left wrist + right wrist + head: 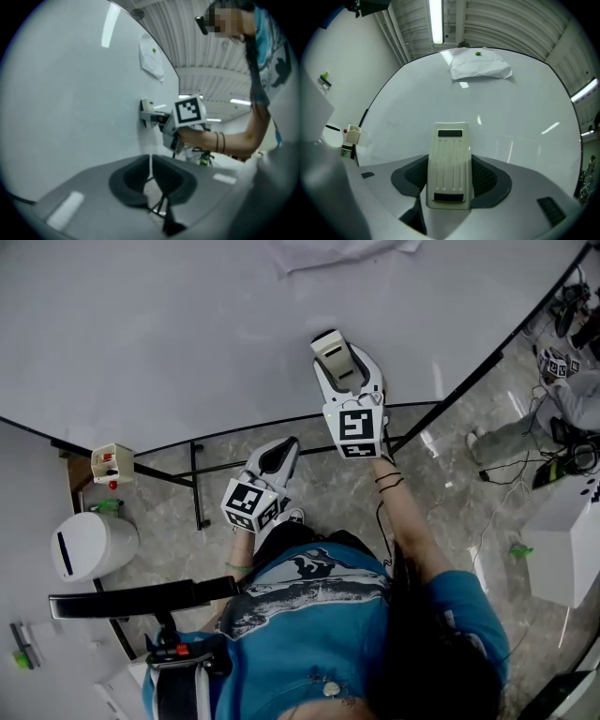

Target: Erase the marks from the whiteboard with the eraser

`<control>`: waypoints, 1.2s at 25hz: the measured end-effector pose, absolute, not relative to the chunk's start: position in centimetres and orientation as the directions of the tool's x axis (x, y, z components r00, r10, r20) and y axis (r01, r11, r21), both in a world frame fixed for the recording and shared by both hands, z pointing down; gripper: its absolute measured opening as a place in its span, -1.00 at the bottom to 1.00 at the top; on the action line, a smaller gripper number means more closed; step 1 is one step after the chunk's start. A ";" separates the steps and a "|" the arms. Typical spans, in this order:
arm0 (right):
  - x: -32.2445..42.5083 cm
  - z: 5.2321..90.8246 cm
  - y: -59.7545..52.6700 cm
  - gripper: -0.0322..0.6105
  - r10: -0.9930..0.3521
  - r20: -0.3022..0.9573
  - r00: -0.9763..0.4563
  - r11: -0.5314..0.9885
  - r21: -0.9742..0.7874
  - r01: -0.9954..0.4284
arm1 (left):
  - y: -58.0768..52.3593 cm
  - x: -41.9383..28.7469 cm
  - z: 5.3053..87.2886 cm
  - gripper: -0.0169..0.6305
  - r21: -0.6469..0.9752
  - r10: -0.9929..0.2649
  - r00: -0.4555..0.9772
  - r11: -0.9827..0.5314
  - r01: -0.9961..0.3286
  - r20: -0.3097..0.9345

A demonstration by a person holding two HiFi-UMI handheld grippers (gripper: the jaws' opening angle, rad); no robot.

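Note:
The whiteboard (169,334) fills the upper head view, and I make out no marks on it in any view. A cream eraser (449,168) with ribbed back sits between the jaws of my right gripper (450,177), which is shut on it. In the head view that right gripper (336,351) holds the eraser (330,345) against the board's lower middle. My left gripper (281,454) hangs lower, off the board near its bottom edge, shut with nothing in it. The left gripper view shows its jaws (150,164) closed and the eraser (148,111) on the board (70,103).
A sheet of paper (480,64) with a green magnet is pinned at the board's top. A small marker box (111,463) hangs by the board's left edge, near a white bin (89,545). The board's stand bars (195,486) and floor cables (487,521) lie below.

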State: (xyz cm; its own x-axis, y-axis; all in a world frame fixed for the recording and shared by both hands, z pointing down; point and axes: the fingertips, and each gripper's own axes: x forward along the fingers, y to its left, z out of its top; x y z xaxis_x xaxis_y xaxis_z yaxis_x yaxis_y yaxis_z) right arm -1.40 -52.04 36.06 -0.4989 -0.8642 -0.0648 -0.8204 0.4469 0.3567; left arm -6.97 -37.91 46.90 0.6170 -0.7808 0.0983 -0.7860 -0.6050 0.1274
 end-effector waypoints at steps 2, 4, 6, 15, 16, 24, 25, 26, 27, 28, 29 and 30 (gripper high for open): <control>1.6 33.9 -52.8 -0.08 -0.883 -0.090 -0.460 0.403 0.358 -0.843 | -37.9 -6.2 46.7 -0.93 0.127 -0.771 0.629 -0.617 -0.776 0.097; 4.9 31.5 -53.6 -0.08 -0.899 -0.105 -0.426 0.366 0.356 -0.860 | -37.7 -5.4 46.6 -0.93 0.129 -0.759 0.643 -0.632 -0.765 0.096; 8.2 29.1 -54.3 -0.08 -0.910 -0.116 -0.399 0.340 0.344 -0.875 | -37.6 -4.8 46.5 -0.93 0.128 -0.744 0.661 -0.649 -0.750 0.096; 21.6 21.3 -57.3 -0.08 -0.960 -0.159 -0.231 0.185 0.260 -0.948 | -36.5 -2.3 46.4 -0.93 0.125 -0.692 0.715 -0.704 -0.699 0.098; 22.1 21.0 -57.3 -0.08 -0.961 -0.158 -0.227 0.182 0.256 -0.949 | -36.3 -2.2 46.4 -0.93 0.123 -0.691 0.716 -0.706 -0.698 0.097; 21.4 20.9 -56.6 -0.08 -0.951 -0.171 -0.258 0.217 0.226 -0.950 | -35.3 -1.6 46.1 -0.93 0.114 -0.706 0.702 -0.693 -0.712 0.094; 21.1 21.0 -56.0 -0.08 -0.948 -0.173 -0.269 0.227 0.226 -0.947 | -34.9 -1.4 46.1 -0.93 0.114 -0.709 0.699 -0.690 -0.715 0.095; 20.7 21.2 -55.5 -0.08 -0.944 -0.172 -0.281 0.239 0.229 -0.944 | -34.6 -1.3 46.2 -0.93 0.115 -0.712 0.696 -0.686 -0.718 0.095; 20.2 21.4 -55.1 -0.08 -0.941 -0.168 -0.295 0.253 0.233 -0.939 | -34.5 -1.1 46.1 -0.93 0.115 -0.715 0.692 -0.683 -0.721 0.095; 19.7 21.8 -54.8 -0.08 -0.937 -0.161 -0.310 0.268 0.236 -0.934 | -34.4 -1.0 46.1 -0.93 0.115 -0.719 0.688 -0.679 -0.725 0.094; 19.1 22.3 -54.5 -0.08 -0.933 -0.153 -0.326 0.285 0.237 -0.929 | -34.2 -0.9 46.1 -0.93 0.116 -0.724 0.683 -0.674 -0.730 0.094; 18.5 22.8 -54.1 -0.08 -0.928 -0.142 -0.343 0.305 0.236 -0.923 | -33.9 -0.7 46.1 -0.93 0.118 -0.730 0.677 -0.667 -0.735 0.095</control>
